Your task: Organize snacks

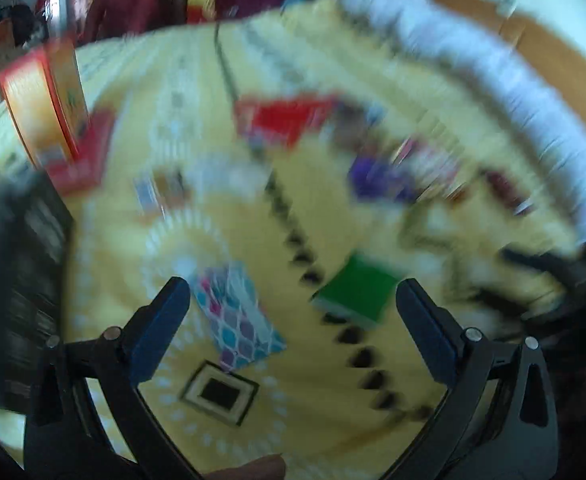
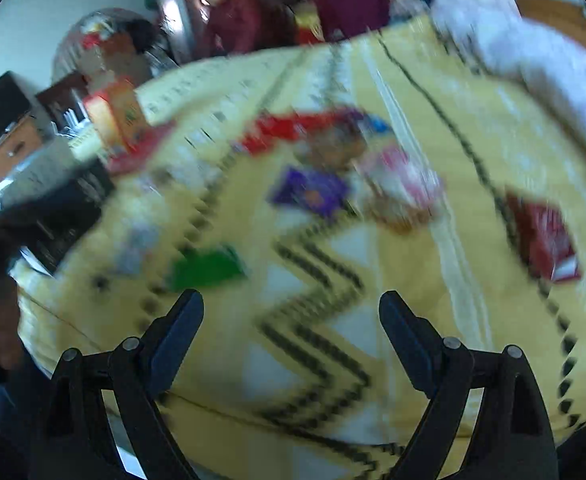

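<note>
Clearly spread wide and empty: left hand-held gripper [image 1: 293,300], right hand-held gripper [image 2: 291,312], both angled down over a yellow patterned blanket [image 1: 333,400]. Just beyond the left fingertips, low centre of frame, a green snack pack [image 1: 355,290] and a diamond-patterned packet [image 1: 239,316]; farther up, blurred, a red pack [image 1: 285,118] and a purple pack [image 2: 311,190]. Probably the approach step, nothing picked yet. Next: settle on one pack and close squarely across it.

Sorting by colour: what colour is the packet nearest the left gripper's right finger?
Green packet, clearest in the left wrist view.
</note>
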`<state>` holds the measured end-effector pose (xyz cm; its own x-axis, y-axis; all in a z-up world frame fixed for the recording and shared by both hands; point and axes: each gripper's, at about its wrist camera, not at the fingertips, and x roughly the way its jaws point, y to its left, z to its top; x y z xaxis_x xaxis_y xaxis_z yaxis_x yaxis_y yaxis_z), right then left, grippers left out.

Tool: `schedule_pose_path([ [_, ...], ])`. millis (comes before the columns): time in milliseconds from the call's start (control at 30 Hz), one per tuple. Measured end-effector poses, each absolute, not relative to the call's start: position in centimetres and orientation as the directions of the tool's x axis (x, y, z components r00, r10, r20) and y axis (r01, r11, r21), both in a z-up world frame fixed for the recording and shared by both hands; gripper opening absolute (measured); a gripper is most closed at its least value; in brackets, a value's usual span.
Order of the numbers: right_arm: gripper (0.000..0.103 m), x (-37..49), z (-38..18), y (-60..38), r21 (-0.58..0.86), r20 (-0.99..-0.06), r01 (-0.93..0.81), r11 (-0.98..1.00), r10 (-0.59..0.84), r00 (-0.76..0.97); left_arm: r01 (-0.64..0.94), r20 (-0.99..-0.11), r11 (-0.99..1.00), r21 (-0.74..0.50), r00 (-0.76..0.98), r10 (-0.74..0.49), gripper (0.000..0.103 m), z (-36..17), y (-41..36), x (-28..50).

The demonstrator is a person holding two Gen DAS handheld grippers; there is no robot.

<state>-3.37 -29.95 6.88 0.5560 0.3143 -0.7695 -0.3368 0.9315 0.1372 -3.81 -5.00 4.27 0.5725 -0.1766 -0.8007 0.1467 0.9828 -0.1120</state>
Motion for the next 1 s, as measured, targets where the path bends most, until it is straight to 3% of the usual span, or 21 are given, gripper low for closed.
schedule_pose_path([
  [300,0.092,2.7,3.2,-29.9,0.143,-0.783,-0.363,0.921,0.33,0.528,0.046,-0.845,0.999,-0.012,0.533,-0.035,0.103,-0.4,-5.2,1.4],
  [433,0.103,3.5,2.2,-29.1,0.135,-0.788,-0.383,0.914,0.333,0.517,0.035,-0.825,0.999,-0.009,0.565,-0.027,0.103,-0.7,-5.2,0.9],
  [600,0.103,3.8,1.2,-27.9,0.059,-0.796,-0.396,0.916,0.282,0.536,0.033,-0.817,0.999,-0.015,0.576,-0.031,0.103,-0.7,-5.2,0.5],
  [1000,0.103,4.1,0.9,-28.2,0.072,-0.789,-0.395,0.916,0.294,0.539,0.034,-0.811,0.999,-0.031,0.583,-0.045,0.103,-0.9,-5.0,0.9],
])
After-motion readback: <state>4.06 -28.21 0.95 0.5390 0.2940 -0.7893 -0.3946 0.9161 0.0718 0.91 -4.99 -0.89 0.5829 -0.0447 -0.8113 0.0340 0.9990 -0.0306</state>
